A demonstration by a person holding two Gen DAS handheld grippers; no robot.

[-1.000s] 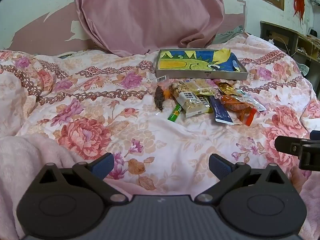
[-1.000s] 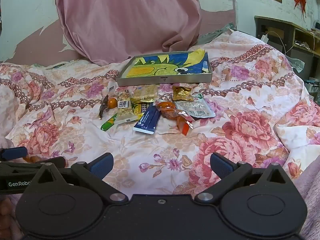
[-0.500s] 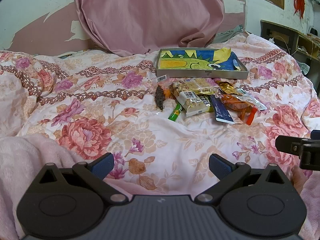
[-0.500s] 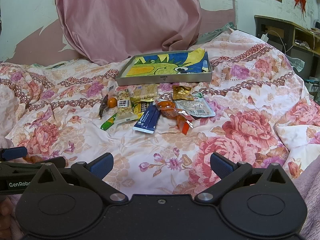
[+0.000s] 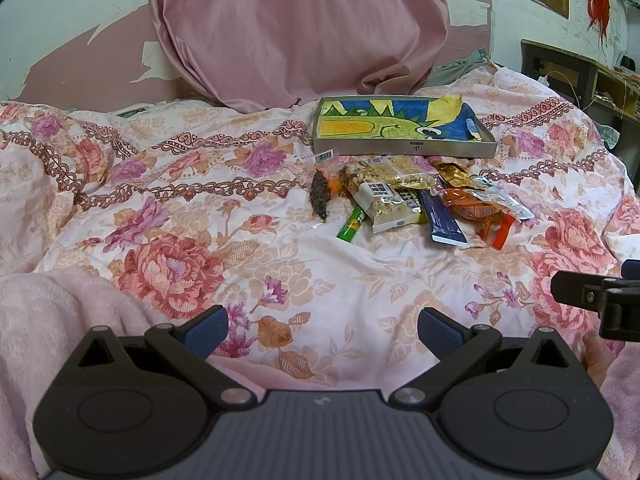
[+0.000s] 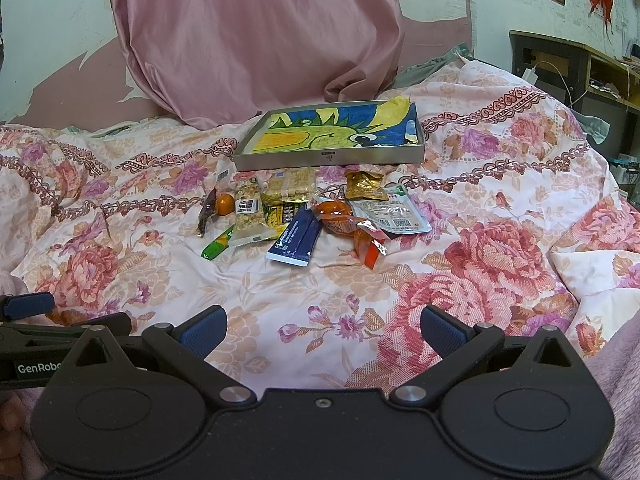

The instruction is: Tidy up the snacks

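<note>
Left gripper [image 5: 322, 326] and right gripper [image 6: 322, 326], each seen along its own fingers: both stand with jaws spread wide and nothing between the blue pads, hovering low over the floral quilt [image 5: 168, 216], well short of the snacks. The right gripper's black finger enters the left view at 3 o'clock; the left gripper's arm enters the right view at 9 o'clock, so the two tools sit side by side. From the left gripper the snack pile lies at about 1 o'clock; from the right gripper it lies at about 12 o'clock, slightly left of centre, so the right tool faces it more squarely. Nearest items in the right view: blue packet [image 6: 296, 236], long axis running roughly 11 to 5 o'clock; green stick [image 6: 218, 244], axis 1 to 7 o'clock; orange-red packet [image 6: 352, 228]. Behind these: nut bar [image 6: 250, 216], second nut bar [image 6: 292, 184], white pouch [image 6: 394, 212], gold packet [image 6: 364, 186], dark snack [image 6: 206, 216] touching a small orange fruit [image 6: 225, 204]. Several packets overlap, so a clean grasp is likelier at the pile's near edge. Tray [image 6: 328, 158], at 12 o'clock just beyond the pile: shallow, grey-walled, lined with a drawn blue, yellow and green picture; no snack lies in it. Judged stage: sorting not yet begun.
</note>
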